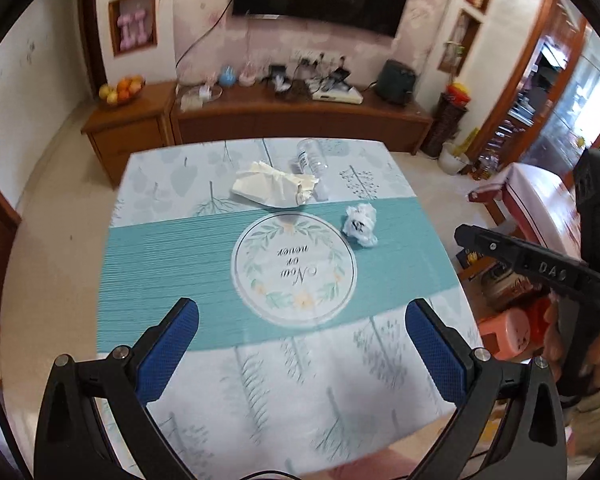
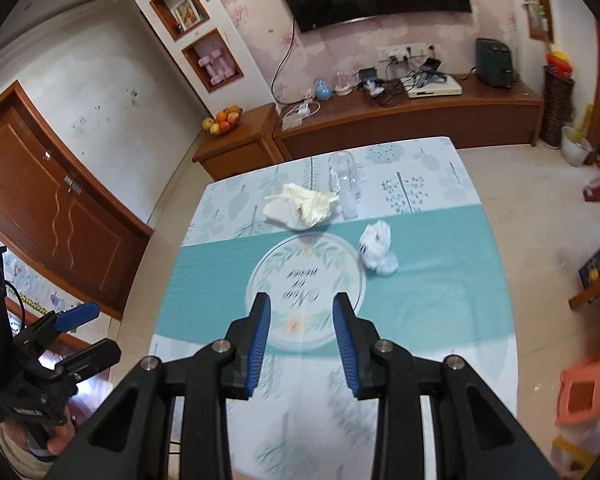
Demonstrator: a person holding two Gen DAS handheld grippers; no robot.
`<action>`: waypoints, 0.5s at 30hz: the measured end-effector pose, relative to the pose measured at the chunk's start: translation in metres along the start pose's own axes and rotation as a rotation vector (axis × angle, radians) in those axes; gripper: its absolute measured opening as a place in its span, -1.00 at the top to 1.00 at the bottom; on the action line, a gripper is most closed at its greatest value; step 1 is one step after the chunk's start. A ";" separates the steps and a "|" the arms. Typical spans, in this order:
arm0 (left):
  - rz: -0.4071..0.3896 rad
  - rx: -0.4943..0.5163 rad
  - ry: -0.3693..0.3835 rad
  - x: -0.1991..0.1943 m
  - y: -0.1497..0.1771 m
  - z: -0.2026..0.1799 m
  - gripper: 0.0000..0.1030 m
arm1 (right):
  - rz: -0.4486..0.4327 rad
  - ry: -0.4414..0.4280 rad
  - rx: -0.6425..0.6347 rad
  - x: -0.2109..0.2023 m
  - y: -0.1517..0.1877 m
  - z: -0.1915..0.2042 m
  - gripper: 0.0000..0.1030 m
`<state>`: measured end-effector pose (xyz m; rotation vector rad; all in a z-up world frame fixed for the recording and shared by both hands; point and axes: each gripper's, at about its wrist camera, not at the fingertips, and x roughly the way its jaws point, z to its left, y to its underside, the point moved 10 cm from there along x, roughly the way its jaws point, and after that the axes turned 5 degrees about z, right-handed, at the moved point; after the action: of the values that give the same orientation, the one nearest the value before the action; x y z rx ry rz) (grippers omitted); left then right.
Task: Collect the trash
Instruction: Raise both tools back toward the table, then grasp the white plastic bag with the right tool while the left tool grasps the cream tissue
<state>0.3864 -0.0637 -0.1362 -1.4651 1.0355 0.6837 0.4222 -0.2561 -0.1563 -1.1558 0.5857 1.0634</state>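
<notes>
With the left gripper (image 1: pixel 302 344) spread wide and the right gripper (image 2: pixel 302 344) half-spread, both empty, the crumpled white paper ball (image 2: pixel 375 249) right of the frame's centre looks light and crushable, best pinched across its middle.

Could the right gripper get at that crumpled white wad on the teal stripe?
Probably yes. The right gripper is open and empty, and only bare tablecloth lies between it and the crumpled white wad. The plastic bottle lies farther back.

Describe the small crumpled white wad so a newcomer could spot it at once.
Start at the table with the teal band and round printed emblem. The white wad sits on that band at the emblem's far right edge. Unlike the flatter cream paper and clear bottle beyond, it is small, balled and dark-marked.
</notes>
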 end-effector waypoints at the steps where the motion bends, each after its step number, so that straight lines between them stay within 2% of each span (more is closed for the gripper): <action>1: 0.013 -0.017 -0.001 0.013 -0.007 0.000 -0.99 | 0.013 0.005 -0.004 0.012 -0.008 -0.008 0.37; 4: 0.050 -0.056 -0.018 0.055 -0.027 0.003 -0.99 | 0.082 0.008 0.019 0.064 -0.025 -0.035 0.37; 9: 0.091 -0.125 -0.045 0.120 -0.055 0.017 -0.97 | 0.193 0.012 0.047 0.149 -0.034 -0.063 0.37; 15: 0.142 -0.281 0.012 0.167 -0.076 0.036 -0.97 | 0.238 -0.009 0.054 0.196 -0.034 -0.077 0.37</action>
<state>0.5325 -0.0686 -0.2534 -1.6478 1.0927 0.9539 0.5460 -0.2575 -0.3301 -1.0516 0.7543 1.2470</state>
